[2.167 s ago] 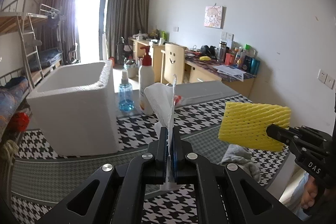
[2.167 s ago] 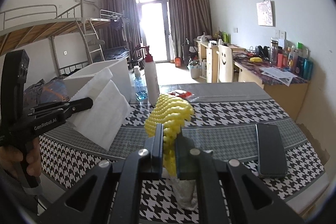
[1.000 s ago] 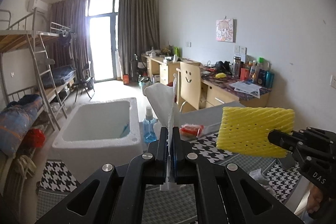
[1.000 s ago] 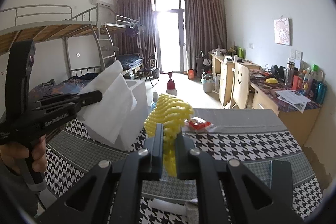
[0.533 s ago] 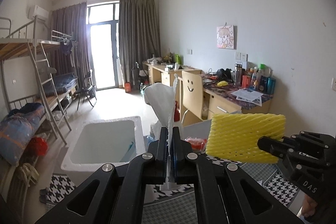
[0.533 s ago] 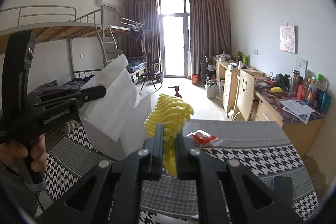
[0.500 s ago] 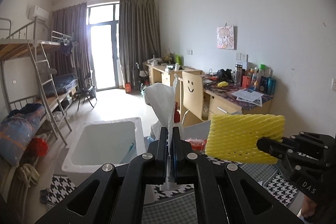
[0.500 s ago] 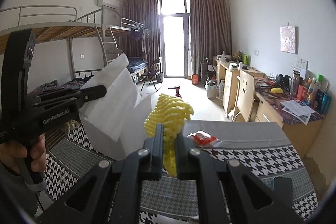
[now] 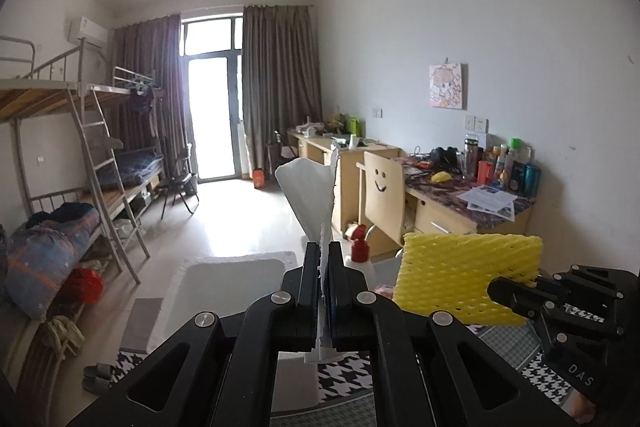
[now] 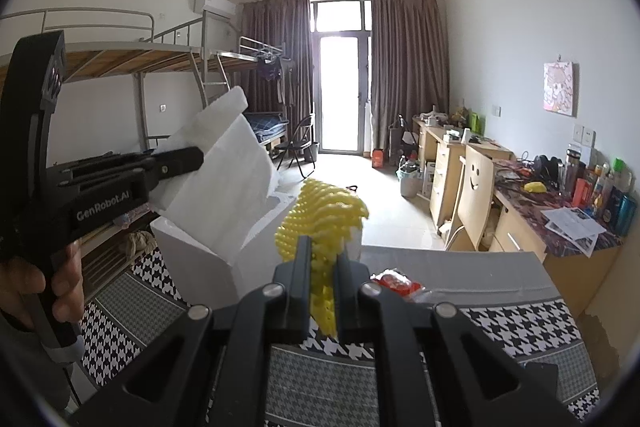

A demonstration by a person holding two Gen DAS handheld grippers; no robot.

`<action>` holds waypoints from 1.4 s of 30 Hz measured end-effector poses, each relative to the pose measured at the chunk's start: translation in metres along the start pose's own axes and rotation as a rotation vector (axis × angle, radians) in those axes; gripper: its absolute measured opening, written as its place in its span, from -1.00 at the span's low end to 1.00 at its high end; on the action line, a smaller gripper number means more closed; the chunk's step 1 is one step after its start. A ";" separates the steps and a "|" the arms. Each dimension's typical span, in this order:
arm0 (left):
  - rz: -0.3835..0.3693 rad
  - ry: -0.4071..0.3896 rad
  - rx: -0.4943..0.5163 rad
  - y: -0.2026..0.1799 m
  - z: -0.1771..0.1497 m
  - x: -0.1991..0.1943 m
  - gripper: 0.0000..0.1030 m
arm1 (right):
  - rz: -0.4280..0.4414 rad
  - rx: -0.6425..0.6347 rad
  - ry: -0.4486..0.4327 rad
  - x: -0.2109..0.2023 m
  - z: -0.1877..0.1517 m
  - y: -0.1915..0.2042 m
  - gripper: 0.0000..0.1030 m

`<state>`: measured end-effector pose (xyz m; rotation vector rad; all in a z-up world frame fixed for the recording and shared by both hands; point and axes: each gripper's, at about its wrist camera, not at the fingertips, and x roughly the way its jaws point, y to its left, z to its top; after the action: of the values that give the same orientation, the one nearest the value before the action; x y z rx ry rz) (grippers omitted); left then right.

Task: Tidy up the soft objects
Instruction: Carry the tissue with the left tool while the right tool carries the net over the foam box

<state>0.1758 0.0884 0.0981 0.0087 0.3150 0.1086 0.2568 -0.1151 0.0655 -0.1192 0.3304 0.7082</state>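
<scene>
The left tool (image 9: 325, 291) is clenched on a thin white foam sheet (image 9: 310, 195), the right tool (image 10: 322, 291) on a yellow foam net (image 10: 324, 211), both held high above the white foam box (image 10: 208, 263) at the table's (image 10: 472, 275) left. Both pieces look feather-light, floppy and easily crushed, so an edge pinch probably suffices.

We see a houndstooth tablecloth (image 10: 516, 323) with a red snack packet (image 10: 396, 282) lying on it. A red-capped pump bottle (image 9: 360, 251) stands just beyond. Against the right wall runs a cluttered desk (image 10: 560, 227) with a smiley-face chair (image 9: 384, 195) beside it. A metal bunk bed (image 9: 60, 155) lines the left wall, and brown curtains (image 10: 404, 75) frame a bright balcony door (image 10: 340, 91).
</scene>
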 end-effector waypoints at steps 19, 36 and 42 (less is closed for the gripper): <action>0.105 0.019 -0.051 0.037 0.006 0.021 -0.92 | 0.073 -0.060 0.000 0.030 0.019 0.018 -0.76; 0.124 0.126 -0.112 0.067 -0.009 0.062 -0.92 | 0.101 -0.075 0.040 0.054 0.022 0.031 -0.77; 0.135 0.175 -0.123 0.072 -0.017 0.076 -0.85 | 0.100 -0.077 0.050 0.058 0.025 0.033 -0.76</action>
<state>0.2343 0.1685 0.0604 -0.1016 0.4823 0.2638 0.2833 -0.0490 0.0690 -0.1945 0.3591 0.8177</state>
